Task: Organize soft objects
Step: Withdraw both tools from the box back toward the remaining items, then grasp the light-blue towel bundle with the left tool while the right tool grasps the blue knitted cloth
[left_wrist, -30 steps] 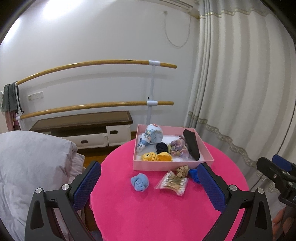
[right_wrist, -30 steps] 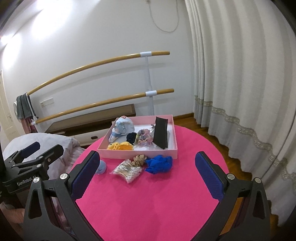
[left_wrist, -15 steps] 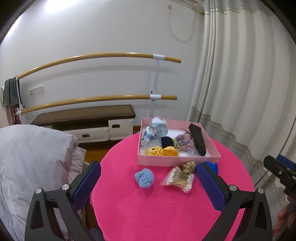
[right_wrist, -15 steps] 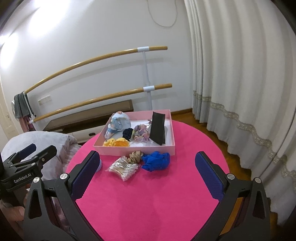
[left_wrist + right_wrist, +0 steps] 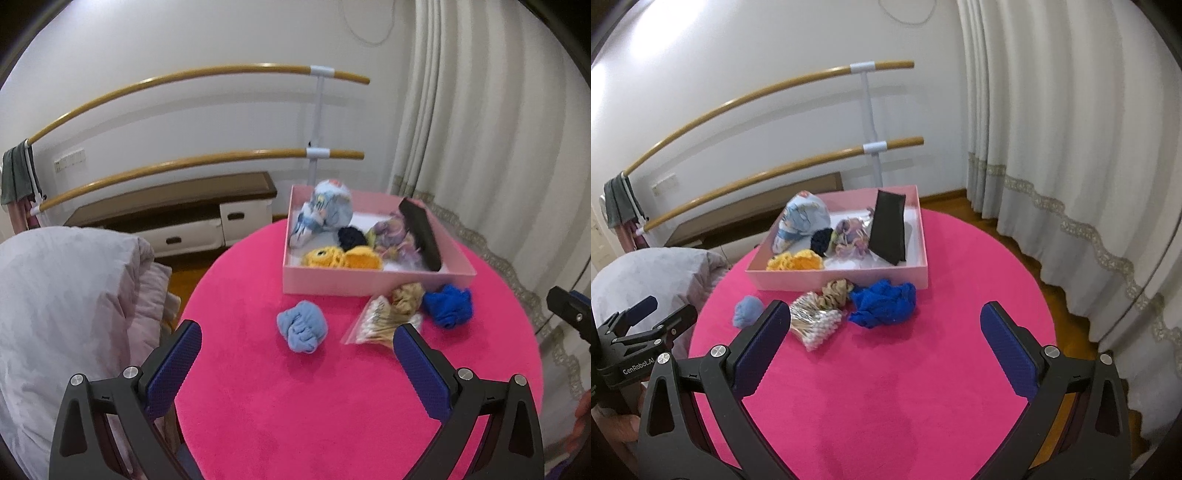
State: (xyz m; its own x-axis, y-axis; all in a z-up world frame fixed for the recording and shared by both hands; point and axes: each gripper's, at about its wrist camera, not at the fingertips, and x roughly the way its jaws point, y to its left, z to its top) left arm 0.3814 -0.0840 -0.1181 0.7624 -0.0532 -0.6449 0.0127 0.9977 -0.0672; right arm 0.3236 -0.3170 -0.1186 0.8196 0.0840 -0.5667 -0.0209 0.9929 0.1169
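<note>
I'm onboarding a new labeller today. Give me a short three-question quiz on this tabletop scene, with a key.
1. True or false: the light blue cloth ball lies inside the pink box.
2. Which item leans upright in the box?
A. black pouch
B. royal blue cloth
C. bag of cotton swabs
3. Fill in: both the left tongs and the right tongs are ____, holding nothing.

Key:
1. False; it lies on the pink tablecloth, in front of the box.
2. A
3. open
</note>
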